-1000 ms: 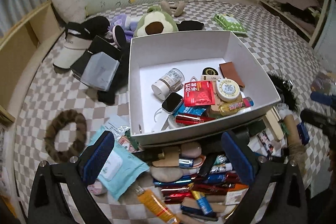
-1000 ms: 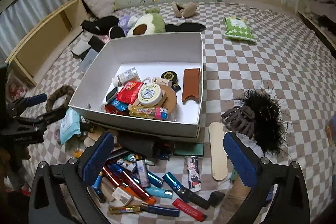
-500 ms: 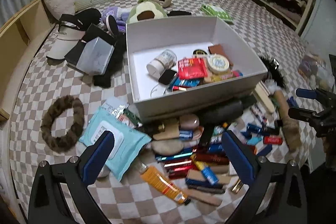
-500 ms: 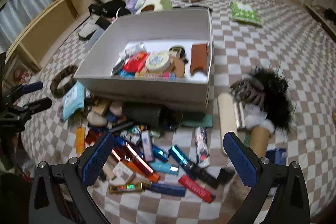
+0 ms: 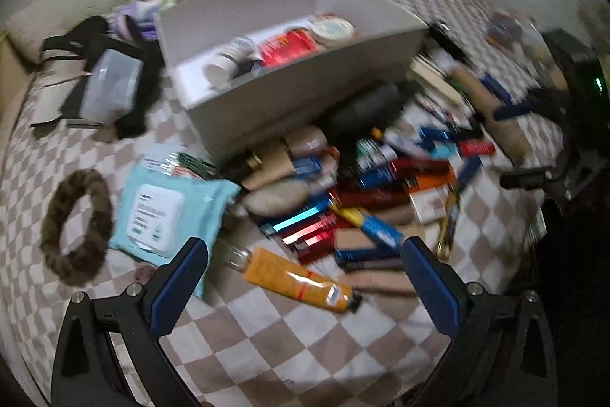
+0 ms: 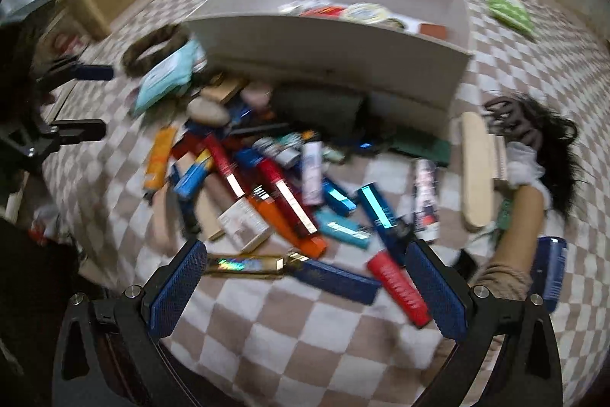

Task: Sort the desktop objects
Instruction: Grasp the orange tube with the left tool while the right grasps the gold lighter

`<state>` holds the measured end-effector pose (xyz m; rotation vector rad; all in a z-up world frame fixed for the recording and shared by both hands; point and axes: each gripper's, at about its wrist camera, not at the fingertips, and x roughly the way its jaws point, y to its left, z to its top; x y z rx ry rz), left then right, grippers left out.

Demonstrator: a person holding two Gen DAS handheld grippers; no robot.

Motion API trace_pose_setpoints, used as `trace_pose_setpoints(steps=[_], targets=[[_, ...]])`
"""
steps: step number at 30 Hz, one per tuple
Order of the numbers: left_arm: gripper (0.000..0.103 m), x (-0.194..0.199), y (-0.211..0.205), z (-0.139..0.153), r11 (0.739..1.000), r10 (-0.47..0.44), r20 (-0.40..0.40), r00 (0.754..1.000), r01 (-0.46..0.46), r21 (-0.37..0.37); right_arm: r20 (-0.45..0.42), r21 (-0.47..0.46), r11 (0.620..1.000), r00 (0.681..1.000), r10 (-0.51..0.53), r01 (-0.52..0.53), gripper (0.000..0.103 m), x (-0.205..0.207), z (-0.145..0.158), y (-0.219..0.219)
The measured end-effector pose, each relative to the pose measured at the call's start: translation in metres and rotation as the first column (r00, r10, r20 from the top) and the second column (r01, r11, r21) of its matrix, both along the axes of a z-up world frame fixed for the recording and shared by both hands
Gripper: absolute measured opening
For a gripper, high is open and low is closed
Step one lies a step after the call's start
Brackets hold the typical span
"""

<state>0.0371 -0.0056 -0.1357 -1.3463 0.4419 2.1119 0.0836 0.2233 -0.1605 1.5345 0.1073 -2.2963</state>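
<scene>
Both tongs spread, holding nothing — left tongs (image 5: pixel 303 277) above the orange tube (image 5: pixel 295 279), right tongs (image 6: pixel 305 279) above a gold holographic stick (image 6: pixel 248 264). Loose tubes and sticks piled on the checkered bed cover (image 6: pixel 286 342) just in front of the white box (image 6: pixel 343 44), already part-filled. Frames blurred.

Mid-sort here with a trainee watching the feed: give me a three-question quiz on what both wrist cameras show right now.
1. True or false: the left gripper is shut on the orange tube.
2. Where does the blue wipes pack lie? A) in the white box B) on the checkered cloth, outside the box C) in the right gripper
3. Fill in: the brown furry ring lies ___ the box.

Key: 1 false, both grippers open and empty; 2 B; 3 outside.
</scene>
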Motion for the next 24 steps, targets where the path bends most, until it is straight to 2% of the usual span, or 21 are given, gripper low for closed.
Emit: trace_pose_setpoints(steps=[3, 5, 8, 12, 17, 24], targets=[[0.102, 0.004, -0.002, -0.012, 0.999, -0.052, 0.042, 0.998, 0.052, 0.004, 0.005, -0.002, 0.999, 0.999, 0.048, -0.048, 0.103, 0.007, -0.005, -0.010], [0.102, 0.004, -0.004, -0.023, 0.999, -0.053, 0.084, 0.995, 0.053, -0.005, 0.031, -0.010, 0.998, 0.997, 0.070, -0.070, 0.103, 0.009, -0.010, -0.015], [0.102, 0.003, -0.005, -0.040, 0.997, -0.028, 0.117, 0.993, 0.036, -0.061, 0.075, -0.007, 0.996, 0.993, 0.092, -0.091, 0.103, 0.012, -0.021, -0.020], [0.102, 0.003, -0.003, -0.060, 0.987, -0.014, 0.122, 0.992, 0.033, -0.154, 0.112, 0.018, 0.993, 0.987, 0.117, -0.120, 0.103, 0.016, -0.034, -0.025], [0.102, -0.006, 0.002, -0.076, 0.976, 0.064, 0.137, 0.989, -0.033, -0.215, 0.132, 0.032, 0.991, 0.983, 0.125, -0.130, 0.103, 0.017, -0.041, -0.027], [0.102, -0.016, 0.012, -0.088, 0.948, 0.203, 0.163, 0.966, -0.152, -0.280, 0.131, 0.037, 0.991, 0.984, 0.122, -0.128, 0.103, 0.018, -0.044, -0.031]])
